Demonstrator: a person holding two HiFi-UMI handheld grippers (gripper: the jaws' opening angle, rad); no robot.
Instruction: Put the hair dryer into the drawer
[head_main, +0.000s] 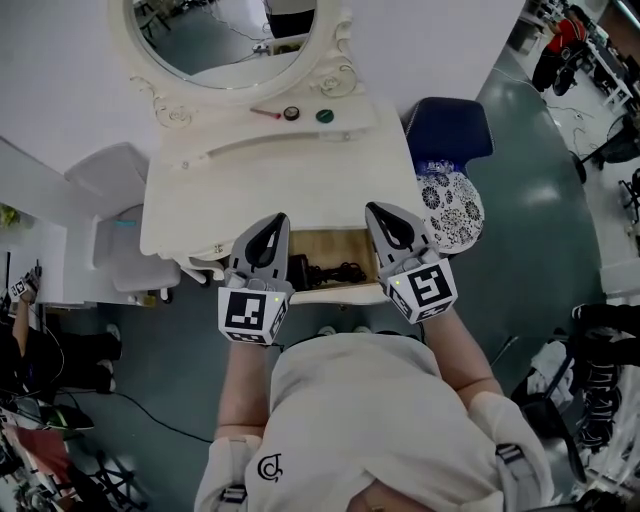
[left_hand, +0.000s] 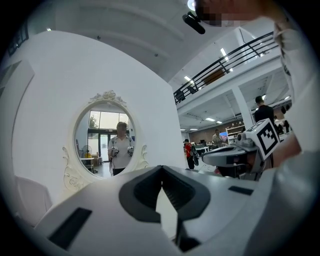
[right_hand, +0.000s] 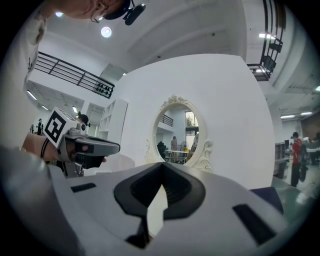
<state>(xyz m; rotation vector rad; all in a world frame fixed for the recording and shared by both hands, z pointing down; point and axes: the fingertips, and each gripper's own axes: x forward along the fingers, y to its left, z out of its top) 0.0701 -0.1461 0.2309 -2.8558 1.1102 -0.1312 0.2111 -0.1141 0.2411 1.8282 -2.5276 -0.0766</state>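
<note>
The white dressing table's drawer (head_main: 335, 294) stands pulled out towards me, its wooden inside showing. A black hair dryer (head_main: 325, 272) with its cord lies inside it. My left gripper (head_main: 272, 224) and right gripper (head_main: 376, 211) hover side by side above the drawer, pointing level at the table. Both are shut with nothing between the jaws. In the left gripper view the shut tips (left_hand: 161, 168) face the oval mirror (left_hand: 105, 140). The right gripper view shows the same: tips (right_hand: 162, 164) together and empty.
On the tabletop (head_main: 260, 200) near the mirror (head_main: 225, 40) lie a red stick (head_main: 265, 113), a black round lid (head_main: 291, 113) and a green one (head_main: 324, 116). A blue chair (head_main: 450, 130) with a patterned cushion (head_main: 450, 205) stands right, a white chair (head_main: 120, 230) left.
</note>
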